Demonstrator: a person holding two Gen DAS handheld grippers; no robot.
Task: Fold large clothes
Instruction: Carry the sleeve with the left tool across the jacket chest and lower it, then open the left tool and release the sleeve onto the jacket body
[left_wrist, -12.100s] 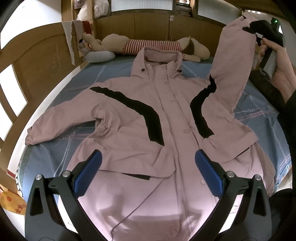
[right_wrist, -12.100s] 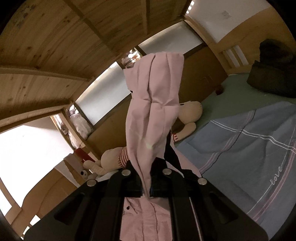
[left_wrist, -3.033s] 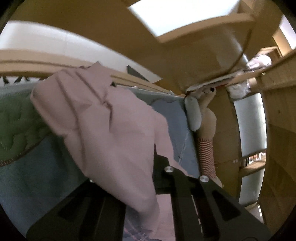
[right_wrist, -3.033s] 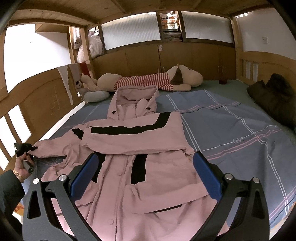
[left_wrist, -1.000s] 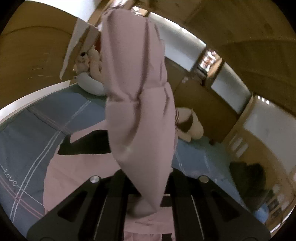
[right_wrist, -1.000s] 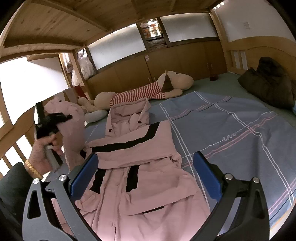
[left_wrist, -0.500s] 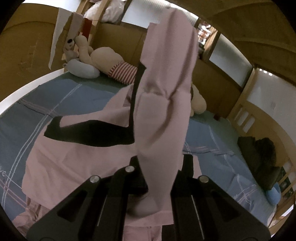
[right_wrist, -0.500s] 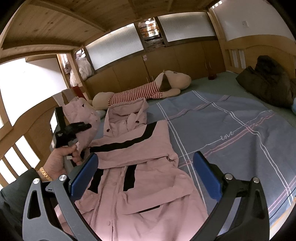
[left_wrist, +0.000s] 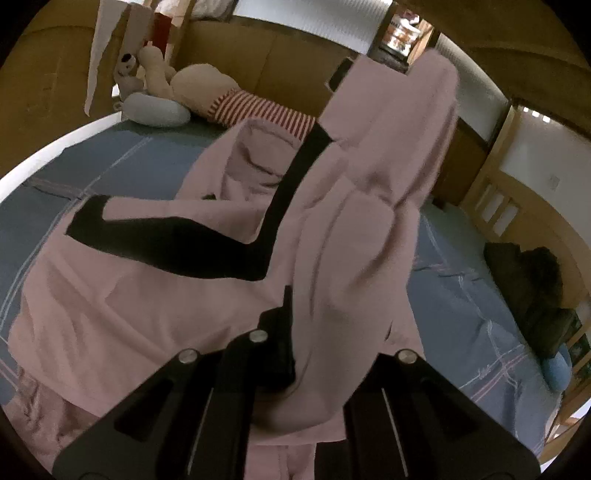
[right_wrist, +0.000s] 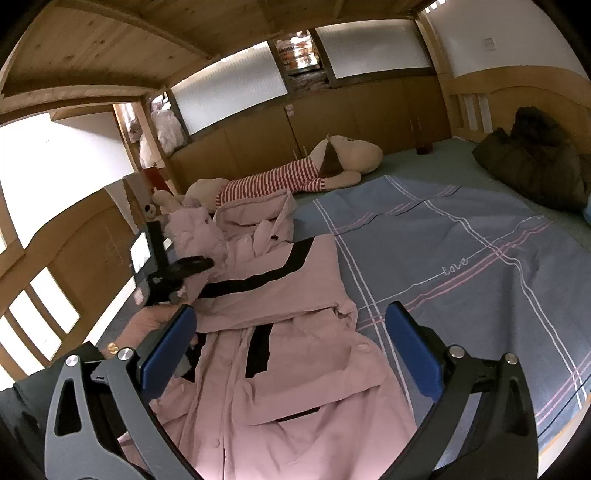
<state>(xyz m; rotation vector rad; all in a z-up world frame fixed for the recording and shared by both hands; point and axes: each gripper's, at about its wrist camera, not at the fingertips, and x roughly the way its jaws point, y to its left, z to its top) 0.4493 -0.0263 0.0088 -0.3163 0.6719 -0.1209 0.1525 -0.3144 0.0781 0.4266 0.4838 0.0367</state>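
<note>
On the bed: a pink jacket (right_wrist: 295, 354) lies front-up on a blue-grey sheet (right_wrist: 461, 258) with thin pink and white lines and the word "love".
Material: the jacket is smooth matte cloth with soft creases, black curved bands (left_wrist: 177, 240) and round snap buttons along the front.
Shape: the right sleeve (right_wrist: 280, 291) lies folded flat across the chest; the hood (right_wrist: 258, 214) points toward the headboard.
Left gripper (left_wrist: 299, 354): its jaws are closed narrow on the left sleeve (left_wrist: 369, 236), which hangs up as a bunched, rounded fold over the jacket body.
Left hand (right_wrist: 151, 321): it holds this gripper beside the jacket, with a bracelet at the wrist.
Right gripper (right_wrist: 291, 350): its jaws stand wide apart with nothing between the blue pads (right_wrist: 168, 354), above the lower part of the jacket.
Change: half a second ago the lifted sleeve was nearer the edge of the bed; now it is more over the chest and hood.
Room: wooden walls and ceiling, frosted windows, a long plush toy (right_wrist: 295, 173) in a striped shirt at the head, a dark garment (right_wrist: 532, 155) in the far corner.
</note>
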